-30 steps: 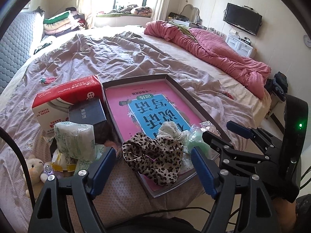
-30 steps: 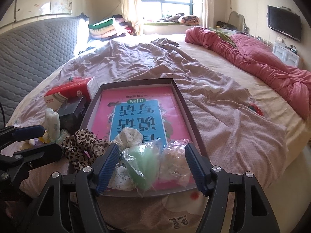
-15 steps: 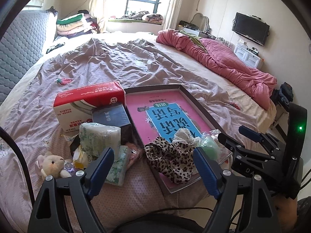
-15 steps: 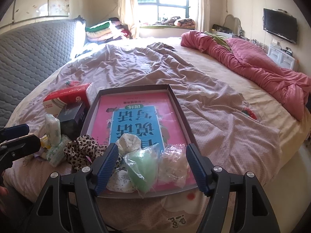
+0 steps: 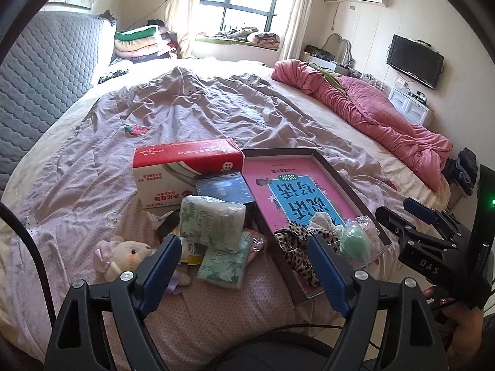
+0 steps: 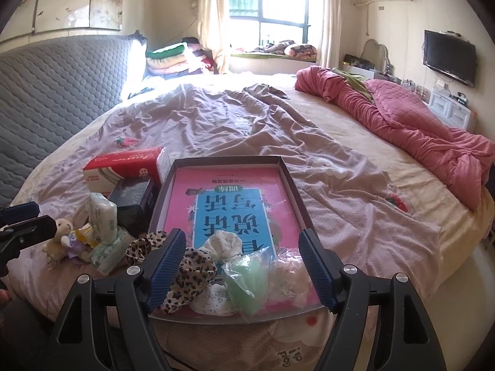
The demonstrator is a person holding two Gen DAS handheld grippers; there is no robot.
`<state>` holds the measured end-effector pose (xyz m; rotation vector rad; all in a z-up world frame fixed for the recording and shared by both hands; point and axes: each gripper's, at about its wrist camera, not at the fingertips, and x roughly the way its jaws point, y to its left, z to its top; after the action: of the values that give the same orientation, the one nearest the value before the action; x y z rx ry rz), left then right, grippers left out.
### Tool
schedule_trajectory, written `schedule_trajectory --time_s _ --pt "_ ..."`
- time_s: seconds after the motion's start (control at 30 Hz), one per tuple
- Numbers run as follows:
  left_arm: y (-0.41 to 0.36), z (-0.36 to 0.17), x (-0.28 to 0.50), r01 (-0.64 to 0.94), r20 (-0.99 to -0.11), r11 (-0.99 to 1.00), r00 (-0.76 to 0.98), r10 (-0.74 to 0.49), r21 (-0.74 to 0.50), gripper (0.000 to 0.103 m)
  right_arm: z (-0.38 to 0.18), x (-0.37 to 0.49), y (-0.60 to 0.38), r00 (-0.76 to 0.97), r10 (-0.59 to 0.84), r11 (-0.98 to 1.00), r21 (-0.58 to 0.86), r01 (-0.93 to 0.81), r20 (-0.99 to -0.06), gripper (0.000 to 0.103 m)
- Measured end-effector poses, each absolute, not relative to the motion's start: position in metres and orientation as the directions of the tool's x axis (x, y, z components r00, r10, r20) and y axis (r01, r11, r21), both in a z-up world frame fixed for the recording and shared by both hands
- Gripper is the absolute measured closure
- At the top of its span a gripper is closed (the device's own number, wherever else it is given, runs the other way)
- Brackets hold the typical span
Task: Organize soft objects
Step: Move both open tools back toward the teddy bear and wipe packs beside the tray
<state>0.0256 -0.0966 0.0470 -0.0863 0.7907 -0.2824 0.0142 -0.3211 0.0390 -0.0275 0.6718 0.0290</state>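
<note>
A shallow dark tray (image 5: 346, 182) with a pink book cover as its floor lies on the bed. At its near end lie a leopard-print cloth (image 6: 188, 273), a white dotted cloth (image 6: 224, 244), a green bagged item (image 6: 249, 278) and a pale bagged item (image 6: 289, 278). Left of the tray are green-white tissue packs (image 5: 212, 221) and a plush bunny (image 5: 123, 253). My left gripper (image 5: 243, 250) hovers open above the packs and holds nothing. My right gripper (image 6: 241, 241) hangs over the tray's near end; its jaws are opening and no pad touches anything.
A red tissue box (image 5: 185, 167) and a dark box (image 5: 222, 188) stand beside the tray's left wall. The crumpled mauve sheet (image 6: 247, 130) covers the bed, with a pink quilt (image 6: 417, 123) along the right side and a grey headboard (image 6: 52, 92) at the left.
My left gripper has swung left and risen, from over the leopard cloth to over the tissue packs and bunny. My right gripper has lifted a little and its jaws stand slightly wider.
</note>
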Motion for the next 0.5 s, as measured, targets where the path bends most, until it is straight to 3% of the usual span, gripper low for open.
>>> schedule_trajectory --time_s 0.5 --pt "-0.028 0.063 0.016 0.098 -0.67 0.974 0.712 -0.211 -0.203 0.02 0.064 0.005 -0.278 0.804 0.086 0.989 -0.046 -0.14 -0.588 0.026"
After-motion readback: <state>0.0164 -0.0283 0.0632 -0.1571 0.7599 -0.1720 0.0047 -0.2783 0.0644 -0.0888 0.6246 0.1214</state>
